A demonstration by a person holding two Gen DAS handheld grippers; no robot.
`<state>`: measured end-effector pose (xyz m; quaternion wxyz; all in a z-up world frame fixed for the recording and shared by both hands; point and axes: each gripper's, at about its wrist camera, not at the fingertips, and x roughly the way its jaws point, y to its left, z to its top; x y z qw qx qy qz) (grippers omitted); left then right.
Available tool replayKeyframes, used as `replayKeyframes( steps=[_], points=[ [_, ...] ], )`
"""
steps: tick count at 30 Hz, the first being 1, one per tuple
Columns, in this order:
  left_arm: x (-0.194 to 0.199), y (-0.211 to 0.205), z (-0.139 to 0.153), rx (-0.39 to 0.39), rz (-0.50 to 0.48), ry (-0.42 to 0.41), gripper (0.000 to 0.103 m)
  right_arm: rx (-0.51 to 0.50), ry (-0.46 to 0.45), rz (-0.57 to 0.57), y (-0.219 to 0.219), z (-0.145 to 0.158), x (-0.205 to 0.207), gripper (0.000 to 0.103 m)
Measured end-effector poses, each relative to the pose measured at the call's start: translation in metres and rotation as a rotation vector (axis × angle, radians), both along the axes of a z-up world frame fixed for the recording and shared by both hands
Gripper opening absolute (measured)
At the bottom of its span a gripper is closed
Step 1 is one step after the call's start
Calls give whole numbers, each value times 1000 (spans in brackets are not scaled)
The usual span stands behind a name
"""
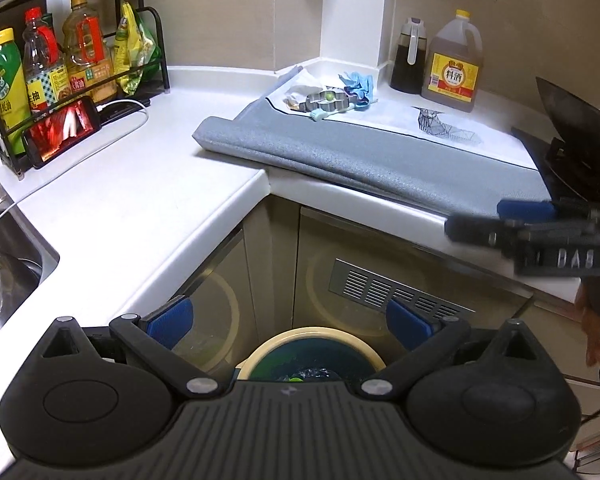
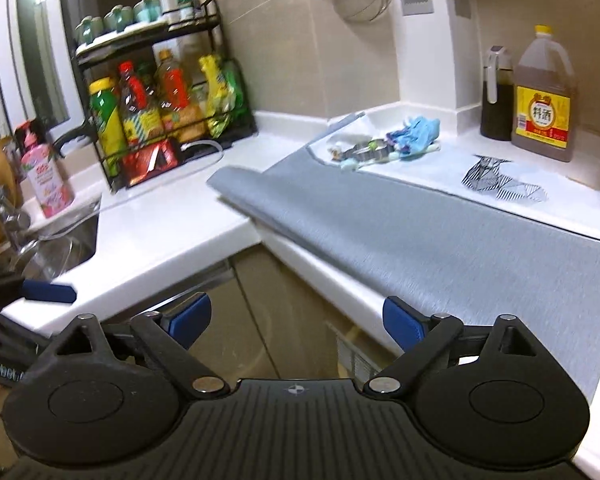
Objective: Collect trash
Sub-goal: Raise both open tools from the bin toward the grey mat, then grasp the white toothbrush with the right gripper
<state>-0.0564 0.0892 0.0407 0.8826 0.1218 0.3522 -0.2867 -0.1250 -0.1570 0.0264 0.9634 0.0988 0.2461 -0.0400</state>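
A small heap of trash lies at the back of the counter on a white-and-grey mat: a crumpled blue glove, metal cutter rings and crumpled paper. My left gripper is open with nothing between its pads, above a round cream-rimmed bin on the floor that holds a dark liner and something green. My right gripper is also open and empty, in front of the counter edge and well short of the heap. One of its fingers shows at the right of the left wrist view.
A black rack of sauce bottles and a phone on a cable stand at the left. A steel sink is at the far left. A cooking-wine jug and a dark bottle stand at the back right; a dark wok sits at the right.
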Motion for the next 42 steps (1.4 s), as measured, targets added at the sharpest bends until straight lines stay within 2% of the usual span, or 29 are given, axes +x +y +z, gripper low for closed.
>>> replayKeyframes(
  steps=[8,17,22,30,34,42],
  points=[
    [4,-4,-4,5,-6,15,103,9,-2,-50,-17,1,17,97],
    [13,-4,-9,19,3,24,103,-21,20,-46,-19,-7,41,98],
    [22,-4,-10,13,12,38,103,-47,36,-65,-27,-7,71,98],
    [35,0,-12,9,23,52,103,-76,42,-156,-55,-4,124,98],
    [42,4,-13,11,38,62,103,-69,65,-170,-67,-6,157,98],
    [59,15,-10,9,83,72,103,-96,113,-171,-62,-21,240,98]
  ],
)
